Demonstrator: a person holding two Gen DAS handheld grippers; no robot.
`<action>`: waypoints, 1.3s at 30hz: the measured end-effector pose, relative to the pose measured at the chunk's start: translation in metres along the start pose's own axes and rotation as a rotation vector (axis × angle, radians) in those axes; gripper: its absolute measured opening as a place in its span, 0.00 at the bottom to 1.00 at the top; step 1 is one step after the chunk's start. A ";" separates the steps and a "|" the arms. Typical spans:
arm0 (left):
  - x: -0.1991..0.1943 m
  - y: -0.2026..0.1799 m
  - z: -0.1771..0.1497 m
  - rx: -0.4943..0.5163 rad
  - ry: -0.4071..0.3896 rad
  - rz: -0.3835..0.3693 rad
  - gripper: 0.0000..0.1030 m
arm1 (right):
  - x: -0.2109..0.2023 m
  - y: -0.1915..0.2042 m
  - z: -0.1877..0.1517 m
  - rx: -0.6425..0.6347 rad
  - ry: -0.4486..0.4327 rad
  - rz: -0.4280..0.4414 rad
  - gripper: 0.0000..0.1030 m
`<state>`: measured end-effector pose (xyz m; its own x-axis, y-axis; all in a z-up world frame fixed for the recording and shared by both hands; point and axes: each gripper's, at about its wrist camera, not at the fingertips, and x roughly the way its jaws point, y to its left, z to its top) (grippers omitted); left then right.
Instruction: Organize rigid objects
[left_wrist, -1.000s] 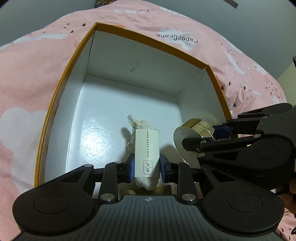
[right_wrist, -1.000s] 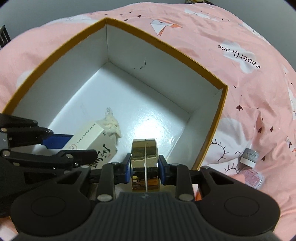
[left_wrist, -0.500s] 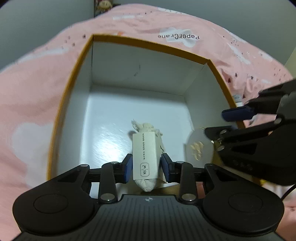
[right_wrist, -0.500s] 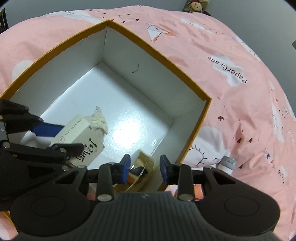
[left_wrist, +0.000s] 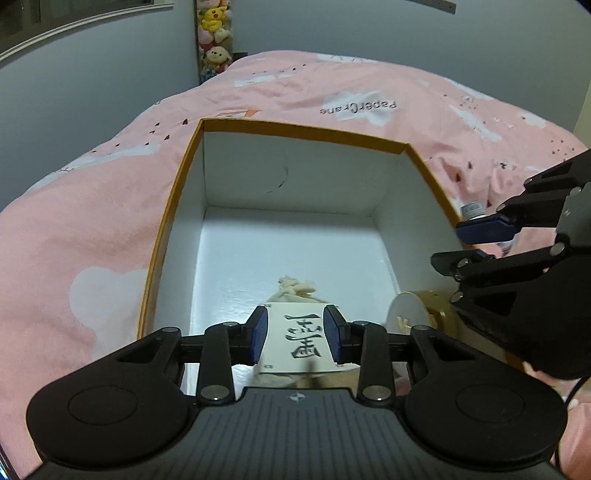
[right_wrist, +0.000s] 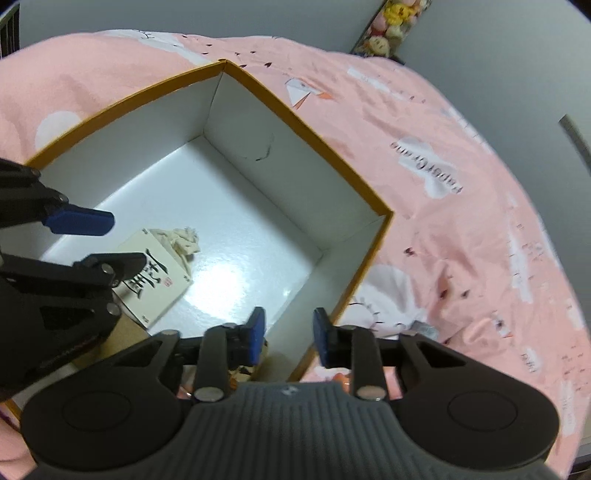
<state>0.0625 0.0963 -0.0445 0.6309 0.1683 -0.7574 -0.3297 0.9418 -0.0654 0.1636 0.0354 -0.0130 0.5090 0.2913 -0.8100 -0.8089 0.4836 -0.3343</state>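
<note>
Grey-walled bedroom, pink cloud-print bedspread (left_wrist: 92, 229) underfoot, plush toys (left_wrist: 214, 37) stacked in the far corner. Sitting on the spread: an open box (left_wrist: 173, 206), orange rim, white inside, floor glossy under the light.

Down by the box's near edge, a small cloth pouch (left_wrist: 295, 290) with a white card tag (left_wrist: 299, 341) bearing a black character, lying flat on the box floor. Left gripper (left_wrist: 295, 338) right above it, blue pads parted either side of the tag, not visibly pressing — looks released.

Near the box's near right corner, a gold round tin (left_wrist: 424, 310) resting against the right wall, pale face turned this way, half hidden behind the other tool.

Right gripper (right_wrist: 288, 332) above that right wall, jaws closing, nothing between the pads but the box edge below. Empty.

Beyond the right wall, on the spread, a small labelled bottle (left_wrist: 472, 210), well outside the box.
</note>
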 end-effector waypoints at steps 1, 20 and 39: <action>-0.002 -0.001 -0.001 -0.002 -0.012 -0.008 0.39 | -0.003 0.001 -0.002 0.003 -0.011 -0.011 0.22; -0.059 -0.052 -0.007 0.125 -0.200 -0.321 0.62 | -0.089 -0.059 -0.098 0.605 -0.158 -0.029 0.45; -0.060 -0.127 -0.042 0.491 -0.111 -0.544 0.64 | -0.065 -0.071 -0.229 0.879 0.047 0.025 0.50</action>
<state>0.0375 -0.0457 -0.0182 0.6915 -0.3552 -0.6290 0.3850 0.9180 -0.0952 0.1204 -0.2063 -0.0468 0.4655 0.2853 -0.8378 -0.2907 0.9434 0.1597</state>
